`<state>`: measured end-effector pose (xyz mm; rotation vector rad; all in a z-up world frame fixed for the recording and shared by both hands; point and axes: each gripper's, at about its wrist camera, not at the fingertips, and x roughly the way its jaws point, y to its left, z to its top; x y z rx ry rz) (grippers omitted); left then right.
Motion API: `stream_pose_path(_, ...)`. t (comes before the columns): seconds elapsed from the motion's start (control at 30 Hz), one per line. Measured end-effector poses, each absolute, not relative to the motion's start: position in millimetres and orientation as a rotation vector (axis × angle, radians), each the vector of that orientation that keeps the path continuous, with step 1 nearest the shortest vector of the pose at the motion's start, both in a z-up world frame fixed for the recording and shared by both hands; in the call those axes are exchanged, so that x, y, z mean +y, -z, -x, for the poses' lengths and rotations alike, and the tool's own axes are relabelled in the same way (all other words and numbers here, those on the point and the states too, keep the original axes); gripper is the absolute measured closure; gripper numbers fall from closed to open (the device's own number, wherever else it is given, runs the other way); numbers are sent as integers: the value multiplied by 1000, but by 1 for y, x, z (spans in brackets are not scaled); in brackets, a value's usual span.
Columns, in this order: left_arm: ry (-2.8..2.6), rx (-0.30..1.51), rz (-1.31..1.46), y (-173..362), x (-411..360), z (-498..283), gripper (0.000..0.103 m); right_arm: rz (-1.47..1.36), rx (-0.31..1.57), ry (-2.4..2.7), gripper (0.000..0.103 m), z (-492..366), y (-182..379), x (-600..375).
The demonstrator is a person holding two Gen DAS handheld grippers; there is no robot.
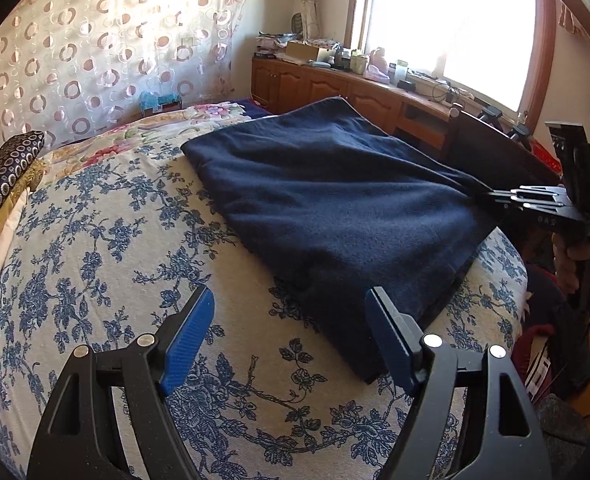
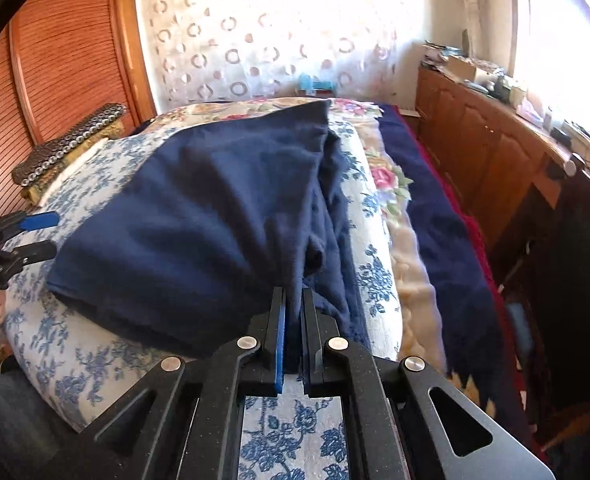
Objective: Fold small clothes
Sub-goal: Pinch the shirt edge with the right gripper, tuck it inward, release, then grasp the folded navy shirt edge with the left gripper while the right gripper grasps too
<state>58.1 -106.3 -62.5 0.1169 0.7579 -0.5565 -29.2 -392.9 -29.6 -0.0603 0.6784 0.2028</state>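
Two grippers are at work on one navy garment (image 1: 335, 200), which lies on the bed cover (image 1: 95, 240) with the blue flower print, towards the edge of the bed that faces the wooden cabinets (image 1: 327, 88). We see that the garment is already doubled, and its near corner comes close to our left gripper (image 1: 291, 336).

Our right gripper (image 2: 294, 300) has its jaws closed on a bunch of the navy cloth at the garment's side edge, and the cloth rises in creases from that point. Our left gripper is wide open and holds nothing; it hangs over the bare bed cover, just beside the near corner of the garment, with one blue pad over the print and the other at the cloth's border.

We judge that the step in hand is to take the second corner, so that both hands can carry one edge over. To do it well, we should bring the left jaws down around the near corner and catch all layers together, not only the top one. We think the right hand should keep the cloth a little tight but not pull hard, because the garment can slide on the bed cover and the layers may come apart. Then both grippers should lift at the same height and lay the edge straight on the opposite edge.
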Motion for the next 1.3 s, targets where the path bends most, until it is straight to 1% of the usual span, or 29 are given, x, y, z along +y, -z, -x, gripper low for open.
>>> stream_pose_path(0.07, 556, 761, -119, 64, -107, -58, 24, 36, 670, -198, 97, 24, 23, -392)
stream_pose_path(0.1, 556, 762, -119, 64, -108, -58, 24, 34, 665, -193, 89, 24, 21, -391)
stream_pose_path(0.13, 555, 763, -119, 64, -108, -58, 24, 40, 659, -178, 84, 25, 20, -391)
stream_pose_path(0.2, 557, 765, -119, 65, -109, -59, 24, 51, 645, -145, 55, 23, 18, -390)
stream_pose_path(0.3, 558, 766, -123, 66, -110, -58, 24, 31, 642, -148, 46, 22, 19, -392)
stream_pose_path(0.47, 573, 778, -121, 70, -113, -60, 24, 17, 686, -157, 42, 12, 38, -393)
stream_pose_path(0.53, 588, 789, -121, 72, -115, -60, 28, 13, 712, -156, 41, 4, 43, -394)
stream_pose_path(0.57, 596, 794, -121, 73, -117, -60, 35, 9, 722, -161, 41, 0, 45, -394)
stream_pose_path(0.7, 615, 812, -115, 77, -120, -60, 46, -15, 743, -178, 41, -6, 49, -396)
stream_pose_path(0.97, 635, 849, -127, 83, -127, -63, 48, 2, 742, -187, 41, -6, 49, -397)
stream_pose_path(1.0, 640, 852, -129, 84, -128, -63, 51, 3, 742, -186, 41, -7, 49, -397)
stream_pose_path(1.03, 652, 855, -129, 85, -130, -62, 59, 7, 742, -185, 41, -8, 50, -397)
stream_pose_path(1.07, 670, 858, -125, 86, -131, -62, 77, 14, 740, -185, 43, -8, 51, -396)
stream_pose_path(1.1, 678, 857, -130, 87, -134, -60, 80, 24, 738, -188, 49, -7, 51, -394)
stream_pose_path(1.13, 672, 842, -145, 86, -136, -59, 82, 33, 737, -198, 53, -5, 50, -392)
stream_pose_path(1.17, 672, 835, -155, 85, -137, -57, 85, 43, 737, -204, 63, -4, 50, -390)
stream_pose_path(1.2, 672, 832, -154, 83, -138, -56, 88, 55, 739, -205, 70, -3, 51, -388)
stream_pose_path(1.23, 673, 828, -149, 81, -136, -57, 89, 65, 739, -205, 73, -2, 50, -386)
stream_pose_path(1.3, 679, 813, -125, 76, -133, -57, 92, 96, 732, -198, 86, 0, 49, -383)
